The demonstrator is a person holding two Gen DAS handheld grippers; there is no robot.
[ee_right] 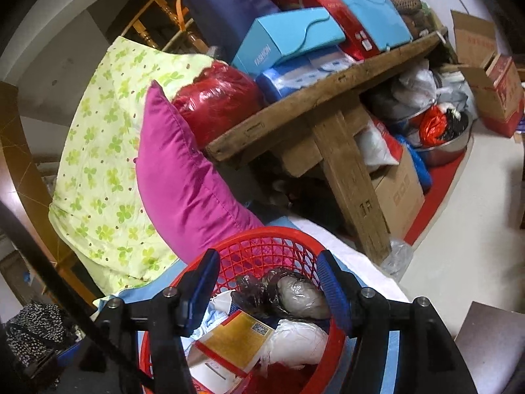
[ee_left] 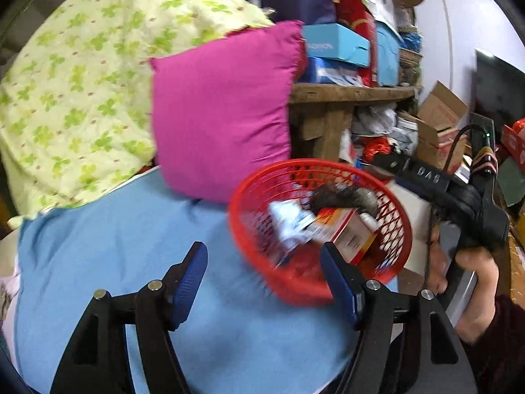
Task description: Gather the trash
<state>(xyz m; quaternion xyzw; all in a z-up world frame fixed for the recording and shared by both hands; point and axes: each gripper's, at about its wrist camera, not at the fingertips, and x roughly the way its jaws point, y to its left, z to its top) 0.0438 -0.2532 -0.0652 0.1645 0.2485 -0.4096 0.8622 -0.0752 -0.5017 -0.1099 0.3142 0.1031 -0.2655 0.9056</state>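
A red plastic mesh basket (ee_left: 398, 229) sits on the blue sheet at the bed's right edge, also in the right wrist view (ee_right: 259, 249). It holds trash: a dark plastic bag (ee_right: 262, 292) around a grey lump, a crumpled white bag (ee_right: 298, 341), a yellow and white carton (ee_right: 236, 338) and white wrappers (ee_left: 288, 223). My left gripper (ee_left: 264, 279) is open and empty over the sheet, its right finger in front of the basket's near rim. My right gripper (ee_right: 267, 282) is open and empty, hovering over the basket.
A magenta cushion (ee_left: 223, 111) leans on a green clover quilt (ee_left: 82, 75) behind the basket. A wooden bench (ee_right: 328, 98) stacked with blue and red boxes stands close beyond. Cardboard boxes (ee_right: 492, 78), bags and a metal basin (ee_right: 449, 147) crowd the floor to the right.
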